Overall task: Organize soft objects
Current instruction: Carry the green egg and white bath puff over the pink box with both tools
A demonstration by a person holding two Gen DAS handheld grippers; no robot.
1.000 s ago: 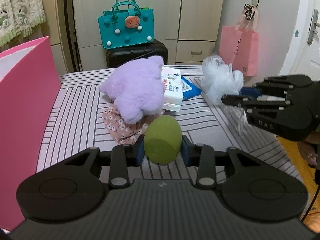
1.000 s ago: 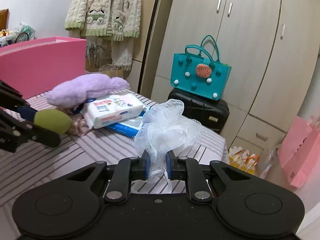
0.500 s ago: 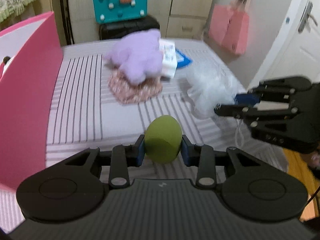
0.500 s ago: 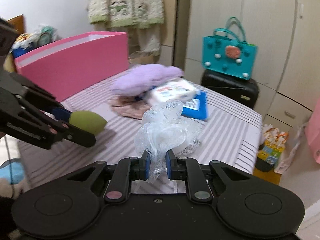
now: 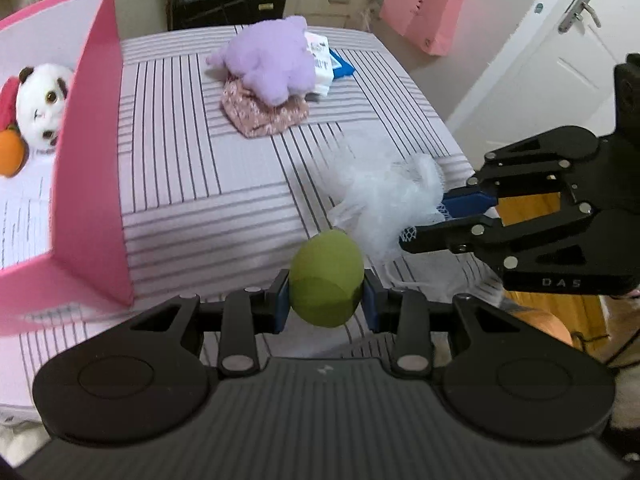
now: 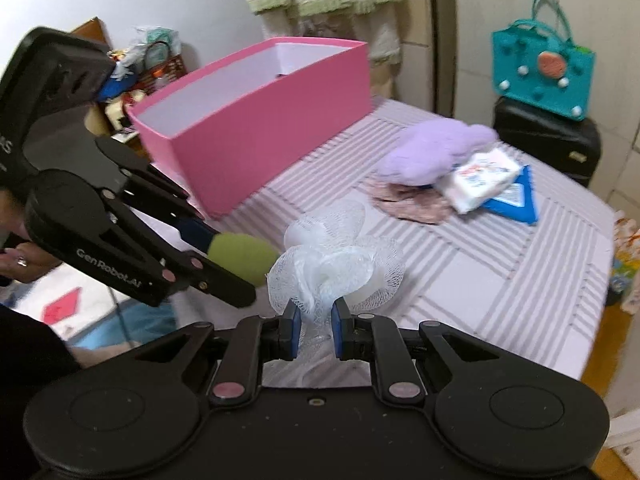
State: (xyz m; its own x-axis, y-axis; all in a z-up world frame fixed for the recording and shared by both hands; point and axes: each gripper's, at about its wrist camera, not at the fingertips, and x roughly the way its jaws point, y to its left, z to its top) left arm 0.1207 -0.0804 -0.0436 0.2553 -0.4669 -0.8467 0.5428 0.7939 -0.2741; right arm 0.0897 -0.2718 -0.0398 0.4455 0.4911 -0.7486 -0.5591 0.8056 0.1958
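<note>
My left gripper [image 5: 326,306] is shut on a green egg-shaped sponge [image 5: 326,282], held above the near edge of the striped bed. It also shows in the right wrist view [image 6: 240,258]. My right gripper [image 6: 314,330] is shut on a white mesh bath pouf [image 6: 340,264], held just right of the sponge; the pouf also shows in the left wrist view [image 5: 394,200]. A pink box [image 5: 96,152] stands on the left of the bed, with a panda plush [image 5: 40,100] inside. A purple plush [image 5: 268,62] lies on a floral cloth [image 5: 264,114] farther back.
A pack of wipes [image 6: 484,178] and a blue packet [image 6: 516,198] lie beside the purple plush. A teal bag [image 6: 544,72] sits on a black suitcase [image 6: 548,138] behind the bed. A pink paper bag [image 5: 424,12] hangs by the door [image 5: 560,52].
Both grippers have pulled back and up from the pile toward the near end of the bed, still holding sponge and pouf. The pink box's inside has come into view.
</note>
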